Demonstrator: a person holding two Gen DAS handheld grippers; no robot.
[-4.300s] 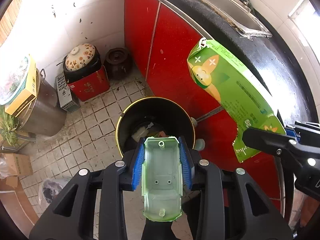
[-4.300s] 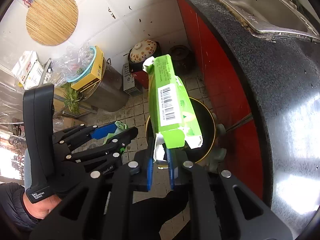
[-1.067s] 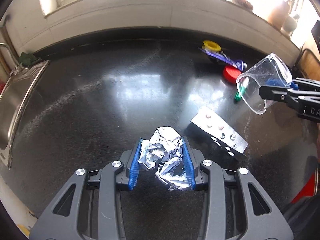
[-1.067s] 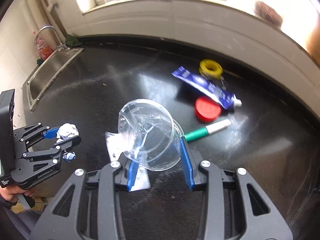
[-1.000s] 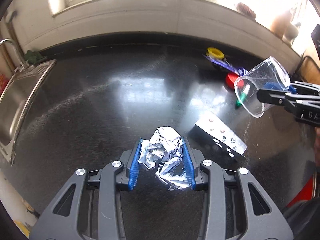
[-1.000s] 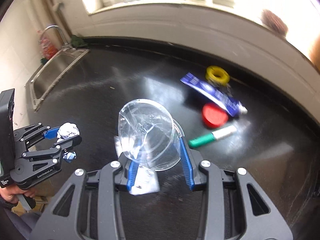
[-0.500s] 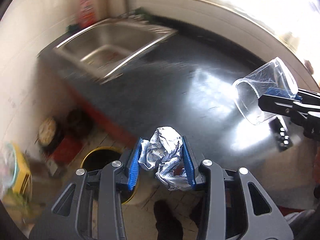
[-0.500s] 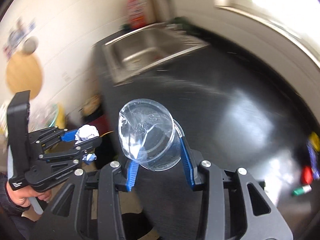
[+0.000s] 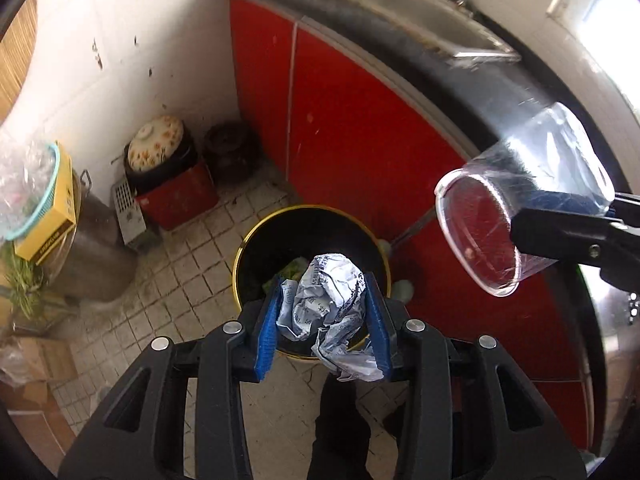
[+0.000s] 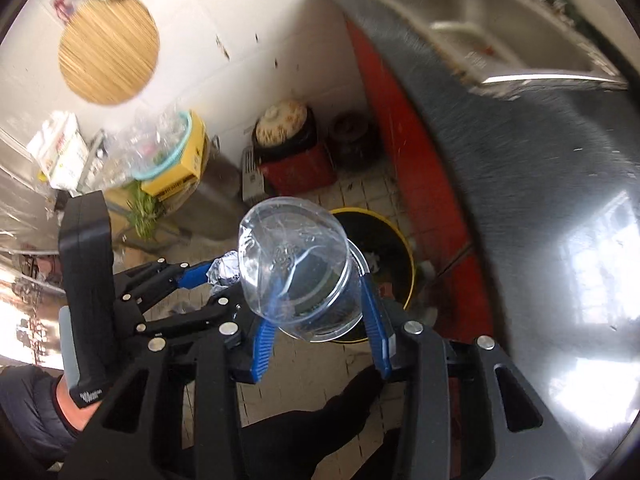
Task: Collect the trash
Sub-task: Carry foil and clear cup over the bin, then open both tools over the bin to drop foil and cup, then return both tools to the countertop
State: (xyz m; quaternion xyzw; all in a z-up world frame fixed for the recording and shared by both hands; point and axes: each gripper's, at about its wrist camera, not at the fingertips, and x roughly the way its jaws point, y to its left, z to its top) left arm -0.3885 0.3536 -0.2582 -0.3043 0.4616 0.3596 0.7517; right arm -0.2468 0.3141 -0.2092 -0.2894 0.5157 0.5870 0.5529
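Observation:
My left gripper (image 9: 325, 314) is shut on a crumpled ball of printed paper (image 9: 328, 300) and holds it above the near rim of a black trash bin with a yellow rim (image 9: 256, 240) on the tiled floor. The bin holds some trash. My right gripper (image 10: 320, 308) is shut on a clear plastic cup (image 10: 292, 268) lying on its side, above the same bin (image 10: 404, 248). In the left wrist view the cup (image 9: 520, 216) hangs to the right of the bin. In the right wrist view the left gripper (image 10: 216, 272) with the paper sits just left of the cup.
Red cabinet doors (image 9: 352, 120) under a dark countertop (image 10: 520, 168) with a steel sink (image 10: 480, 20) stand right of the bin. A floral-lidded pot on a red box (image 9: 160, 160), a dark jar (image 9: 228, 148), a metal pot (image 9: 92, 240) and a yellow box (image 9: 52, 220) stand along the white wall.
Both grippers swung from the countertop, past the sink, down to the floor bin, still holding the paper ball and the cup. Before that, they held a green tray and a green carton there.

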